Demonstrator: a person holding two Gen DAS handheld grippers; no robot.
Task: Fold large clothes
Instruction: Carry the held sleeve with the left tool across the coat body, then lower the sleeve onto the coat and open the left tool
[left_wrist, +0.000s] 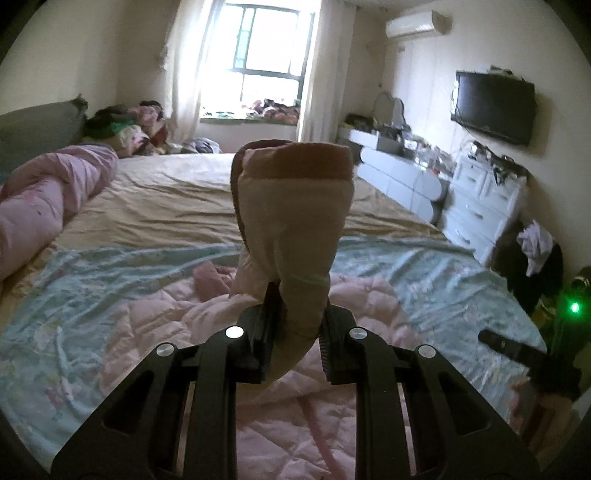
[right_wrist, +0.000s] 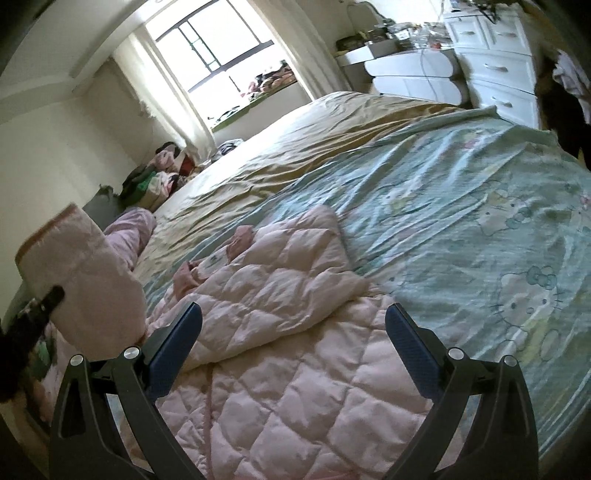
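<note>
- The pink quilted jacket (right_wrist: 280, 332) lay spread on the bed (left_wrist: 177, 206), low in the centre of both views, over a pale green cartoon-print sheet (right_wrist: 480, 206).
- Folding looked only partly done: one part, probably a sleeve, was already laid across the body as a loose flap (right_wrist: 291, 266) in the middle of the right wrist view, while the other sleeve (left_wrist: 291, 229) was raised off the bed.
- The left claw (left_wrist: 295, 332) was clenched on that sleeve just below its cuff; the sleeve stood up through the centre of the left wrist view, and in the right wrist view it showed at the left edge.
- The right claw (right_wrist: 295, 347) was released, its jaws spread wide above the jacket's body with nothing between them.
- By my judgement, what remained was laying the raised sleeve across the body, then folding the body itself; the hem and collar were not clear enough to judge.
- The jacket was puffy, stitched in a diamond pattern, soft and matte, with wrinkled edges.
- The sleeve was a padded tube ending in a darker, brownish-pink ribbed cuff (left_wrist: 295, 158).
- The sheet was thin and creased; beyond it a tan cover (left_wrist: 207, 192) ran towards the window (left_wrist: 266, 55).
- A rolled pink duvet (left_wrist: 48, 195) lay at the left of the left wrist view.
</note>
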